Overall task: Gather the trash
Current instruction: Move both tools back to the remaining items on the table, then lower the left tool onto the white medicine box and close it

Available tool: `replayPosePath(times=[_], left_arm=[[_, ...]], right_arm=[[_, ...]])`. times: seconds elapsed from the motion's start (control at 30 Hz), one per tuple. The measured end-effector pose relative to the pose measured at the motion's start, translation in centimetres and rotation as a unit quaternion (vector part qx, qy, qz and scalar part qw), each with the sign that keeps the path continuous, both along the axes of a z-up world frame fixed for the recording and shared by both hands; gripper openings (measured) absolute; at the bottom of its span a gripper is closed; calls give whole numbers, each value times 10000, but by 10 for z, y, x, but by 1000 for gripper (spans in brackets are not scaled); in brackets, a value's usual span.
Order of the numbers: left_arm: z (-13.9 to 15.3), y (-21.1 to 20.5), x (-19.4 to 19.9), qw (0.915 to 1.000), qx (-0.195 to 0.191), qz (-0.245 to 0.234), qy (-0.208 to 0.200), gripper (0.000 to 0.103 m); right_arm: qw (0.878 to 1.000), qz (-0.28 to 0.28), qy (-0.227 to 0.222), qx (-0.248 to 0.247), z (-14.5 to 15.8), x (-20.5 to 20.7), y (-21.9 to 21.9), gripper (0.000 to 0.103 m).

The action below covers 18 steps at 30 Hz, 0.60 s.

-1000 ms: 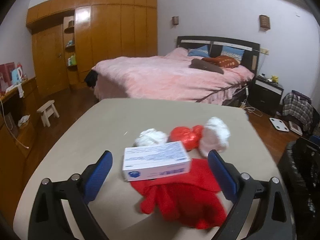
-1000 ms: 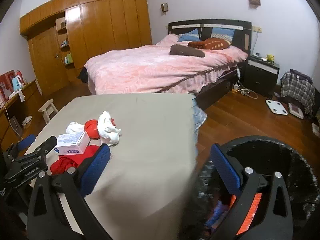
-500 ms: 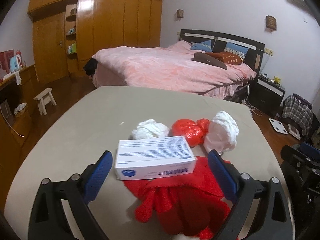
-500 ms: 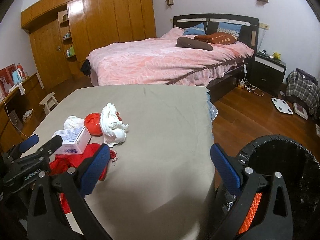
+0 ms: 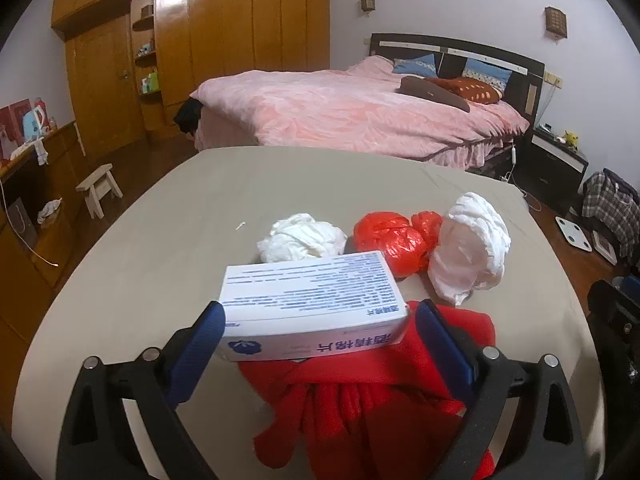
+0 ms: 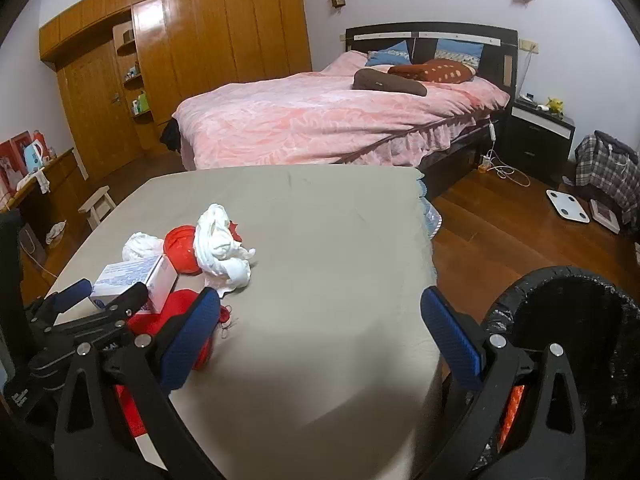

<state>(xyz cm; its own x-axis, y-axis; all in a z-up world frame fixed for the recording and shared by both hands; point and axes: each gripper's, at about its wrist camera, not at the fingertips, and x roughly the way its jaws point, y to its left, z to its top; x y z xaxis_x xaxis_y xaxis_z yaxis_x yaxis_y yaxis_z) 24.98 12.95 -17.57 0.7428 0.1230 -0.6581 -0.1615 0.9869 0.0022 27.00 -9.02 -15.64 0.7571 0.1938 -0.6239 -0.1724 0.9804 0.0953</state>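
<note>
Left wrist view: the left tool (image 5: 316, 322) is spread wide, its blue fingers flanking the ends of the white box (image 5: 310, 308), apparently touching or just short of them; whether any pressure is applied cannot be told. The box is seen resting partly on the red cloth (image 5: 360, 404), so cloth could be pinched along with it, or the box could be tipped off its uneven footing if the closure is uneven. Behind it lie a white paper wad (image 5: 302, 242), a red plastic bag (image 5: 390, 242) and a larger white wad (image 5: 470, 254), close enough to be nudged.

Right wrist view: the right tool (image 6: 320, 320) is held open and empty above the bench (image 6: 340, 240), well apart from the pile. A black-lined trash bin (image 6: 568, 320) is seen just off the bench's right edge; a light box could be dropped short of it. The bench is covered in plain beige cloth, in a bedroom with a pink bed (image 6: 320, 120), wooden wardrobes and a wood floor.
</note>
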Motion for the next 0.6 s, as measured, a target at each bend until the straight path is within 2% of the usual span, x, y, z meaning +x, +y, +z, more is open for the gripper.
replayPosePath(times=[0.27, 0.37, 0.6], left_arm=[[-1, 23, -13, 9997, 56, 219, 7, 94], [0, 33, -17, 9995, -68, 314, -16, 94], [4, 13, -11, 9998, -154, -17, -93, 94]], right_arm=[[10000, 74, 20, -15, -3, 3, 10, 98], [9999, 116, 34, -36, -4, 3, 14, 98], [9999, 115, -6, -90, -3, 6, 15, 98]])
